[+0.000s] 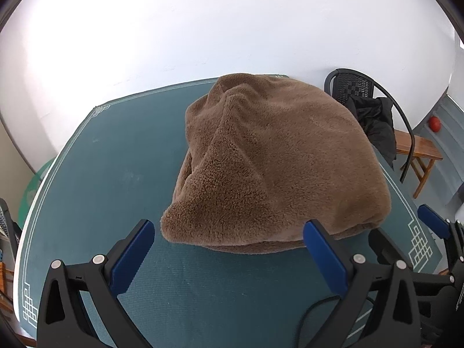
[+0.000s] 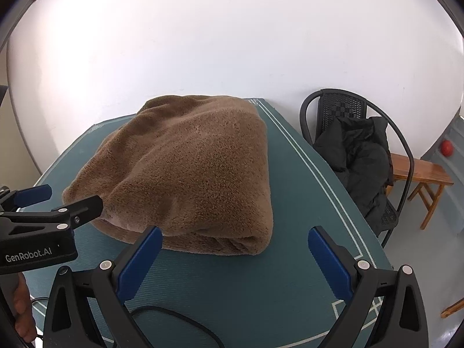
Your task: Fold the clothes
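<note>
Folded brown fleece garment (image 1: pixel 269 162) lying on the teal-mat table (image 1: pixel 110 174), both grippers empty in front of it.

The thick plush bundle sits toward the table's far right part, its near edge just ahead of the left gripper (image 1: pixel 229 261) and the right gripper (image 2: pixel 235 264), whose blue-padded jaws are spread wide and touch nothing. The left wrist view shows a loose flap crossing the bundle's left side and the white knot pattern printed at the mat's corners; the right wrist view instead shows the stacked layers along the near fold, the mat's double white border line, and the left gripper from the side with its "GenRobot.AI" label. A hand (image 2: pixel 23 313) grips at that view's lower left. A black woven chair (image 2: pixel 345 113) holding a dark jacket (image 2: pixel 362 159) stands beside the table, with a wooden bench (image 2: pixel 420 174) behind it.
</note>
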